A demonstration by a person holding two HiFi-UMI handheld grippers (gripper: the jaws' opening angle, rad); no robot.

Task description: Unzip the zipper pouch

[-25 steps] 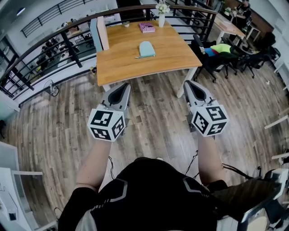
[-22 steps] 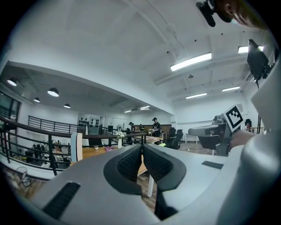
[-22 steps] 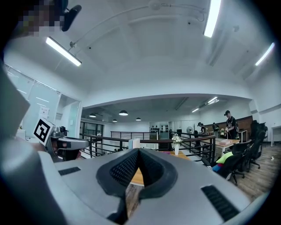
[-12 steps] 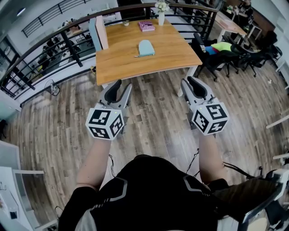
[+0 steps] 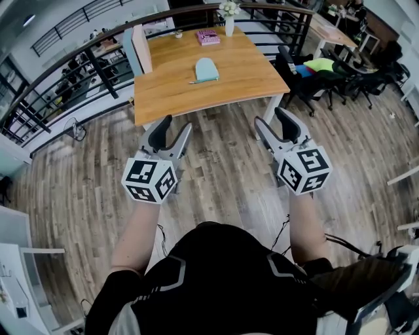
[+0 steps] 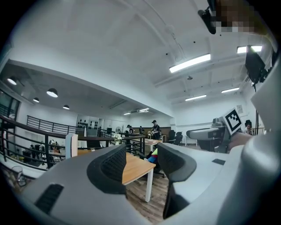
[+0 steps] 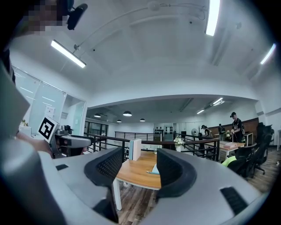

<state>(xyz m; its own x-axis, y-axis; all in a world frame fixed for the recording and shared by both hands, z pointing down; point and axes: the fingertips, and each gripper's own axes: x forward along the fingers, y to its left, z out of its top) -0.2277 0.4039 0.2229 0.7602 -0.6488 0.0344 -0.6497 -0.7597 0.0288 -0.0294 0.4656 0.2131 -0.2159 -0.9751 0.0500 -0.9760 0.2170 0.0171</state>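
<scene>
The light-blue zipper pouch (image 5: 206,69) lies flat on the wooden table (image 5: 170,95), far ahead of both grippers. My left gripper (image 5: 175,125) and right gripper (image 5: 270,118) hang side by side over the floor, short of the table's near edge. Both sets of jaws are opening, with nothing between them. In the right gripper view the gripper (image 7: 136,165) frames the table (image 7: 134,173), and a sliver of the pouch (image 7: 153,169) shows beside the right jaw. In the left gripper view the gripper (image 6: 141,162) frames only the table's corner (image 6: 134,169); the pouch is hidden there.
On the table's far side stand a pink book (image 5: 208,37), a vase of flowers (image 5: 229,19) and an upright white-and-blue box (image 5: 137,49). A black railing (image 5: 78,59) curves behind the table. Office chairs (image 5: 314,72) crowd its right side. People stand far off.
Both grippers went from shut to wide apart. The table has come slightly nearer in the head view.
</scene>
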